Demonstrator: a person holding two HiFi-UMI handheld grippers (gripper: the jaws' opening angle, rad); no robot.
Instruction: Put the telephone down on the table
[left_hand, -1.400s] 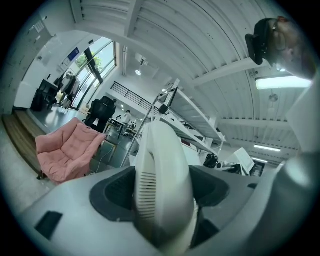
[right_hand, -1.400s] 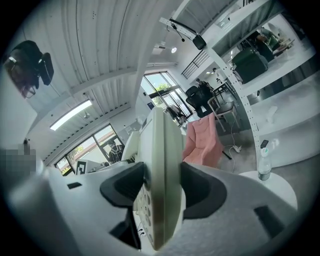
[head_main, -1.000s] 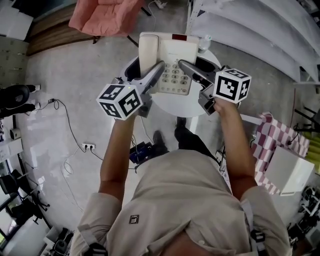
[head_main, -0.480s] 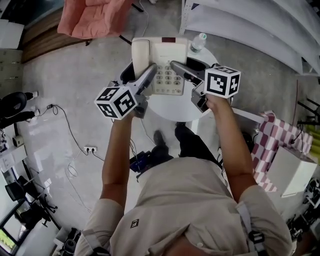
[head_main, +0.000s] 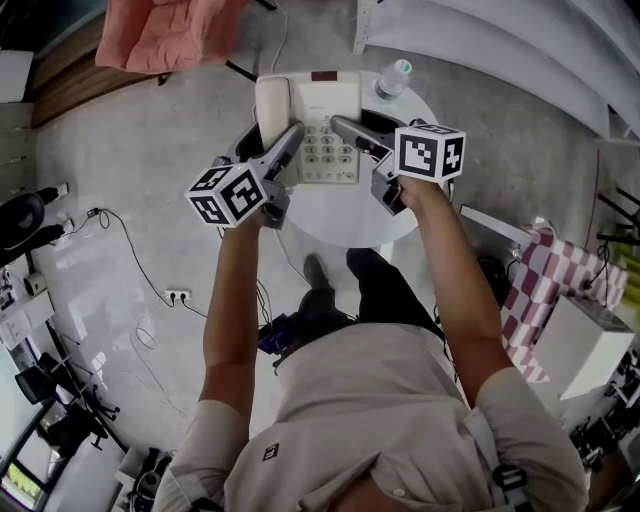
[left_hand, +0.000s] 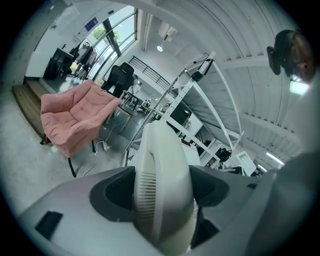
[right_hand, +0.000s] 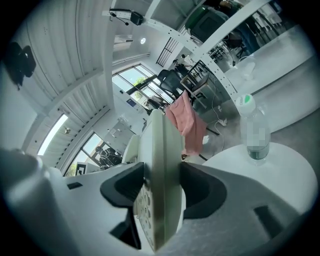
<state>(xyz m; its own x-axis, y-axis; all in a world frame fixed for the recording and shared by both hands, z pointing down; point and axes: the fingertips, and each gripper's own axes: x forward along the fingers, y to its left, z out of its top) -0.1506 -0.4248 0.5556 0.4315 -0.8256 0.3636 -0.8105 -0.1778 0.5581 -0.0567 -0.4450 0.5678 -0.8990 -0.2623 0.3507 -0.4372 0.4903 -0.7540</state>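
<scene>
Telephone (head_main: 318, 125) hangs over the table (head_main: 340, 215), contact with the table unclear; left gripper (head_main: 290, 140) clamped on its handset side, right gripper (head_main: 345, 128) clamped on its keypad edge, so set-down looks unfinished, with lowering onto the table and release left.

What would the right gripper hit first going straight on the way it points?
The right gripper is shut on the telephone, which would go with it. Beyond, the line seems to pass left of the water bottle and over the table toward the distant pink chair; depth is unclear.
</scene>
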